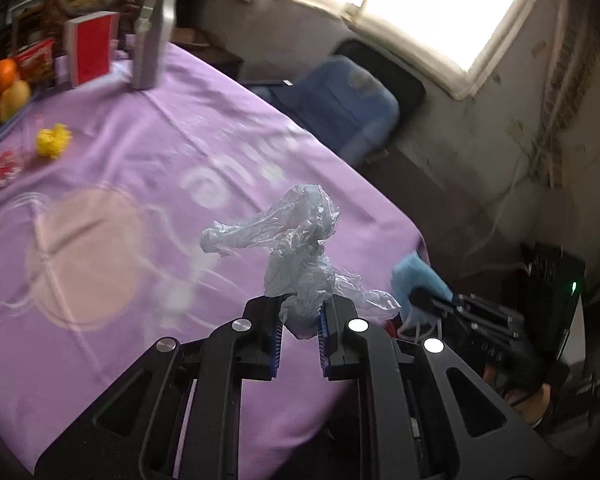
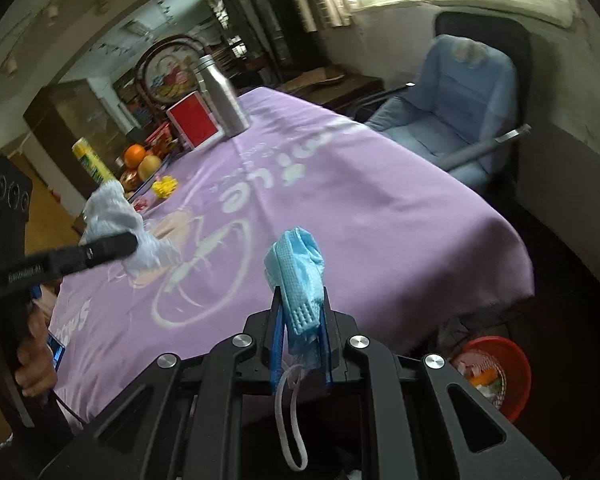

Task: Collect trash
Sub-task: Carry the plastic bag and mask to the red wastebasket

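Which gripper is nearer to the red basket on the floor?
Right. The right gripper, shut on the blue face mask, hangs past the table's edge with the red basket just below and beside it. The left gripper, holding crumpled clear plastic, is over the table, farther away.

We note a soft, matt purple cloth [image 1: 148, 128] with a printed pale pattern covering the table. The left hand-held gripper [image 1: 300, 320] is matt black plastic with ribbed blue pads; it clamps a thin, crinkled, translucent plastic bag [image 1: 296, 248]. The right hand-held gripper [image 2: 302, 334] clamps a blue non-woven face mask [image 2: 300, 268] with an embossed texture. At 11 o'clock stands a brushed metal bottle [image 1: 154, 32].
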{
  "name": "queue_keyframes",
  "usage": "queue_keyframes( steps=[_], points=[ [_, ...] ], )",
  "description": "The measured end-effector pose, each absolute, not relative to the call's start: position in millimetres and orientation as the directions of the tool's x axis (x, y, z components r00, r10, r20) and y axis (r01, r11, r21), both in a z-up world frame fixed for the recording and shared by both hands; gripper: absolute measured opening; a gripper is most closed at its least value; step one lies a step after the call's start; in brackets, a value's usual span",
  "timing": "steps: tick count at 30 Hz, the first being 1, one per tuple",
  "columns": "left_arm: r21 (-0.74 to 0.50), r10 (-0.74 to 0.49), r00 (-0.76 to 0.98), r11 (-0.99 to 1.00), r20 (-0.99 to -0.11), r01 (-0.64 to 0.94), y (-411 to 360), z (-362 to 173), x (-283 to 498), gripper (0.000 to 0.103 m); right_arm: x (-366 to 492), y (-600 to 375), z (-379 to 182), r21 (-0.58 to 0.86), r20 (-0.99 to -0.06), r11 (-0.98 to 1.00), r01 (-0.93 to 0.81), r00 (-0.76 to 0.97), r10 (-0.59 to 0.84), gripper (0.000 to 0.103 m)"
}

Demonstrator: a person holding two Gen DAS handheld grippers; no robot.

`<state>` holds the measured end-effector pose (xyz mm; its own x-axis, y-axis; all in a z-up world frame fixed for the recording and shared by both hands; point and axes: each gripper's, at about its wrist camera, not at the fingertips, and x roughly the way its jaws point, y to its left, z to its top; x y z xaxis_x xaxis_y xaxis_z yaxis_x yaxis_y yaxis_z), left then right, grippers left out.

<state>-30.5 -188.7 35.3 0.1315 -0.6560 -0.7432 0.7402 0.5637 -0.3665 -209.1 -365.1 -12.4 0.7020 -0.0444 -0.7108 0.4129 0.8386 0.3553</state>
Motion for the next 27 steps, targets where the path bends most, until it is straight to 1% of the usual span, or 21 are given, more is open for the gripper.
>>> queue_keyframes(
  steps=[3, 9, 15, 19, 22, 27],
  points=[
    [-0.361, -0.638, 0.056, 0.503, -0.768, 0.785, -222.3, 22.2, -58.4, 0.016, -231.0, -380.3, -25.3, 0.358, -0.72, 0.814, 0.458, 0.69, -0.072, 0.015],
    [-0.306, -0.575, -0.046, 0.365, -0.817, 0.879, -282.7, -4.0, -117.8, 0.016, -280.0, -420.7, -55.5, 0.38, -0.745, 0.735, 0.562, 0.656, -0.116, 0.015],
    [-0.273, -0.477, -0.125, 0.255, -0.87, 0.927, -322.9, -43.7, -165.5, 0.016, -323.1, -463.5, -118.4, 0.432, -0.796, 0.594, 0.679, 0.596, -0.103, 0.015],
    [-0.267, -0.424, -0.154, 0.221, -0.892, 0.938, -343.9, -67.4, -183.4, 0.016, -334.7, -476.5, -146.6, 0.429, -0.82, 0.554, 0.714, 0.565, -0.093, 0.015],
    [-0.208, -0.371, -0.124, 0.196, -0.92, 0.958, -358.9, -87.0, -200.7, 0.016, -341.5, -485.0, -166.7, 0.418, -0.838, 0.527, 0.739, 0.538, -0.09, 0.015],
    [-0.176, -0.285, -0.128, 0.149, -0.95, 0.973, -380.7, -121.9, -219.2, 0.016, -357.9, -503.4, -204.9, 0.423, -0.86, 0.466, 0.777, 0.507, -0.064, 0.015]
  ],
)
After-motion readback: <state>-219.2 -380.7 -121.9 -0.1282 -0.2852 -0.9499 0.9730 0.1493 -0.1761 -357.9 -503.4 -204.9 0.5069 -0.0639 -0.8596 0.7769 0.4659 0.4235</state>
